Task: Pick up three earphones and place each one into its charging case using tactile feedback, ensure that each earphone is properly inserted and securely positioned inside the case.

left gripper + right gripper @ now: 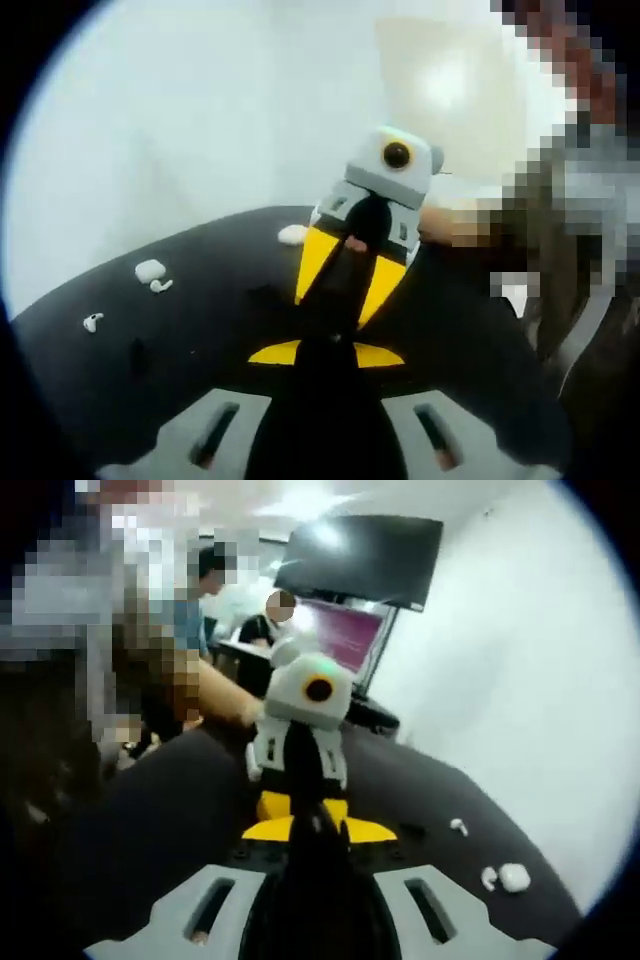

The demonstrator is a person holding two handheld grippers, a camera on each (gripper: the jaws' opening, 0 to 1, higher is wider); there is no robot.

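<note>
On the black table (200, 340) lie a white charging case (150, 270) with an earphone (161, 286) beside it, another earphone (92, 322) nearer the left edge, and a small white object (292, 235) farther back. My left gripper (328, 345) looks shut, black fingers together, with nothing visible between them. My right gripper (336, 312) faces it tip to tip. The right gripper view shows my right gripper (320, 828) shut and the left gripper (305, 812) facing it. The case (514, 877) and two earphones (488, 878) (458, 826) lie to the right.
A person's hand (440, 225) holds the right gripper from behind. A white wall (200, 120) backs the table. A dark monitor (360, 555) hangs beyond the table's far edge, with people seated near it.
</note>
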